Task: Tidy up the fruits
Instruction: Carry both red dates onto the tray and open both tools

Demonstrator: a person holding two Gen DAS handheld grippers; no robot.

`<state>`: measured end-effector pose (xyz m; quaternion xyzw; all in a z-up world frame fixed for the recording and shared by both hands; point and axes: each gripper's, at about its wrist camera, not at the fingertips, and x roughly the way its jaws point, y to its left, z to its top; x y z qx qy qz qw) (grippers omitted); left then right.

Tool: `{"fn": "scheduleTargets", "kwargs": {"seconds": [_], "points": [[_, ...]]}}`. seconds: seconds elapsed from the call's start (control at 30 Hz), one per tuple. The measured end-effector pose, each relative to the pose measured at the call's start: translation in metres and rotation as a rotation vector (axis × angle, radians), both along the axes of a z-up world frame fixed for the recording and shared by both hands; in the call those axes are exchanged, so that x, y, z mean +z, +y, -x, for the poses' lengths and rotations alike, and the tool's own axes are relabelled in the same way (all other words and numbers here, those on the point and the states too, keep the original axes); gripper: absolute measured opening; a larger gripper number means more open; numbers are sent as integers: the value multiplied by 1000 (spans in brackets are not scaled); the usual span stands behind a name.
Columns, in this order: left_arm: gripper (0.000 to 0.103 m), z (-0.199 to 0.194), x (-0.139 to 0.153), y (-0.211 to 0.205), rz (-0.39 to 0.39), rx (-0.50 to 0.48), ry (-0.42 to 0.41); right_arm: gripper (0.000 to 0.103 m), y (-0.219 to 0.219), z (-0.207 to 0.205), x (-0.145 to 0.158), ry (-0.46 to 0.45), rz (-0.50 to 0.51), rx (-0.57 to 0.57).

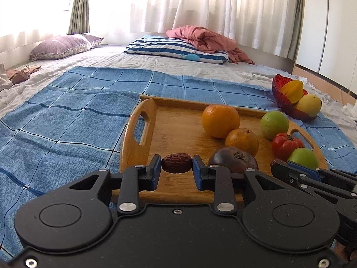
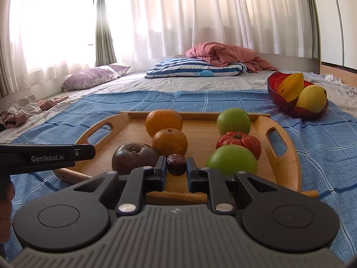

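Two dried dates sit pinched between my pads, one in each gripper. My left gripper [image 1: 176,166] is nearly closed on a wrinkled reddish-brown date [image 1: 176,166] lying crosswise, above the wooden tray's [image 1: 136,138] near-left corner. At 9 o'clock, open blue checked cloth [image 1: 67,111] spreads wide. My right gripper [image 2: 176,164] is clamped tight on a darker date [image 2: 176,164] over the tray's near rim, a dark purple fruit [image 2: 133,157] at 10 o'clock, a green fruit [image 2: 231,159] at 2 o'clock. A red bowl [image 2: 276,99] stands beyond the tray's right handle.
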<state>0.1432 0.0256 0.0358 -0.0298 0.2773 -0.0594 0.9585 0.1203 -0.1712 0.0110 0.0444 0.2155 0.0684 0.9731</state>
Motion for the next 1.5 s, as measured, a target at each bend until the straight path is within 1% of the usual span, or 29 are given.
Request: {"fn": "scheduleTargets", "kwargs": {"seconds": [0.2,0.63,1.03,1.4,1.47,1.5], "points": [[29,-15,-10,-5,-29,1,25,22,-1,-11,-7,34,-8,1],[29,-26,-23,-14,-76,-2,59,23,3,-21,-12,68,13,7],[29,-28,-24,-15,-88,-8,59,23,4,-26,-16,101,18,5],[30,-27,-25,-15,-84,-8,66,23,3,-27,-17,105,9,5],[38,-26,-24,-13,-79,-4,64,27,2,-26,-17,98,4,7],[40,-25,-23,-13,-79,-2,61,34,1,-24,-16,90,0,8]]}}
